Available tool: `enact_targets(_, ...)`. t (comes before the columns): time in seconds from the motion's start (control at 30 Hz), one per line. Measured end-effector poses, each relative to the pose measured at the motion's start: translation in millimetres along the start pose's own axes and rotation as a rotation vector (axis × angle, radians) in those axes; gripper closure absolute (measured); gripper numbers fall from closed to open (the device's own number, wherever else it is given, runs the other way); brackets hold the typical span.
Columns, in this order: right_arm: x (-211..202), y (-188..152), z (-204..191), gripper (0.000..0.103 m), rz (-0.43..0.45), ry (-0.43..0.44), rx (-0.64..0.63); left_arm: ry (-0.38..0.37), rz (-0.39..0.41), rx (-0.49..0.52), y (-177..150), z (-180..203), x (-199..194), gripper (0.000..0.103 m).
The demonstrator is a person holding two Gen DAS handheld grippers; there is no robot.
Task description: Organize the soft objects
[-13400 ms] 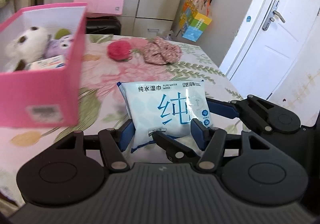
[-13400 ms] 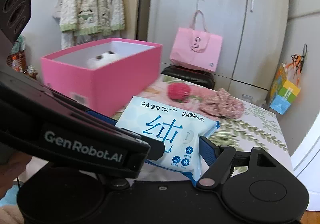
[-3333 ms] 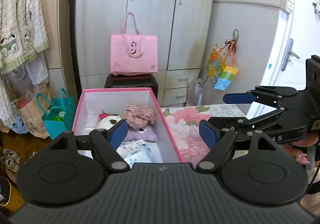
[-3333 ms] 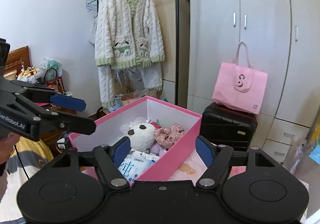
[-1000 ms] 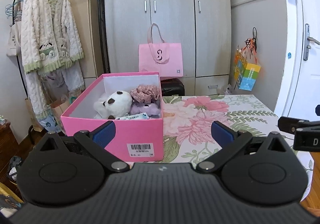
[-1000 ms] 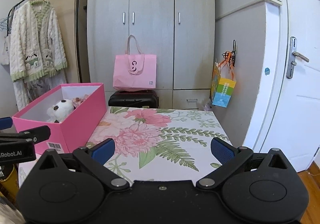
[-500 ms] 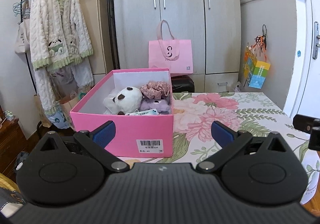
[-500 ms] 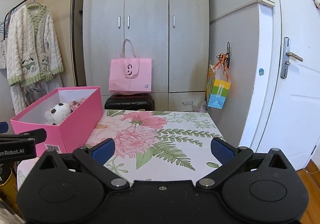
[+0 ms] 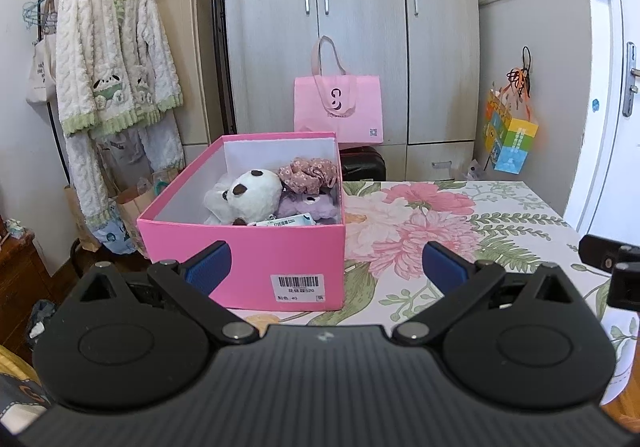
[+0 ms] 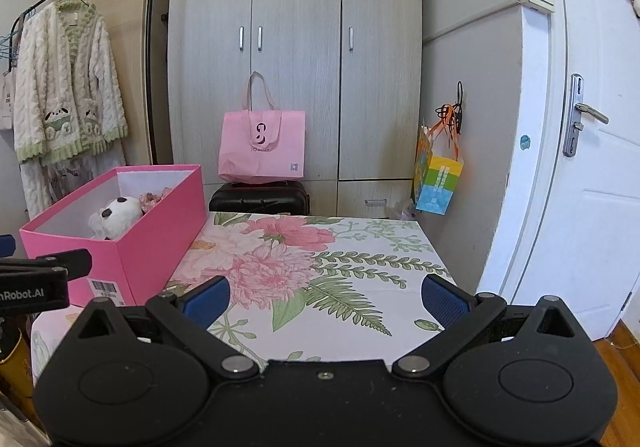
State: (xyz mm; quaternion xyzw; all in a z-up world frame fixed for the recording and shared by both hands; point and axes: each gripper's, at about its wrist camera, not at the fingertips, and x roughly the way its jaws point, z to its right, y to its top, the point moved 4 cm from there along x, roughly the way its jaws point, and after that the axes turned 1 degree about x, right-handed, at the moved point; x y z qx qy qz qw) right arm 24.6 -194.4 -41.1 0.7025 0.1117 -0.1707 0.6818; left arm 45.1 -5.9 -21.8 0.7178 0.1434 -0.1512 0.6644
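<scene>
A pink box point(image 9: 256, 247) stands on the left side of the floral table point(image 9: 440, 223). In it lie a white panda plush point(image 9: 250, 193), a pink floral scrunchie point(image 9: 308, 177), a purple plush point(image 9: 308, 205) and a wet wipes pack point(image 9: 286, 222). My left gripper point(image 9: 326, 267) is open and empty, held back in front of the box. My right gripper point(image 10: 324, 299) is open and empty over the table's near edge. The box point(image 10: 160, 231) and the panda plush point(image 10: 116, 215) also show in the right wrist view.
A pink tote bag point(image 9: 338, 109) sits on a black suitcase point(image 10: 260, 199) behind the table, before a grey wardrobe point(image 10: 296, 47). A colourful bag point(image 10: 438, 177) hangs at the right. A white door point(image 10: 584, 167) is on the right; a knitted cardigan point(image 9: 112, 63) hangs at the left.
Both grippers have drifted slightly back and up from the table, staying open and empty. The box and its contents have not moved.
</scene>
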Motion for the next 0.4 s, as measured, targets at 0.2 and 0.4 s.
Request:
enact_targets(0.2, 0.5, 0.0, -0.1, 0.000, 0.001, -0.003, -0.006, 0.005, 0.007, -0.004, 0.8, -1.9, -2.6, 0.000)
enact_targets(0.4, 0.4, -0.8, -0.4, 0.000, -0.001, -0.004, -0.010, 0.017, 0.000, -0.007, 1.1, -2.4, -2.3, 0.000)
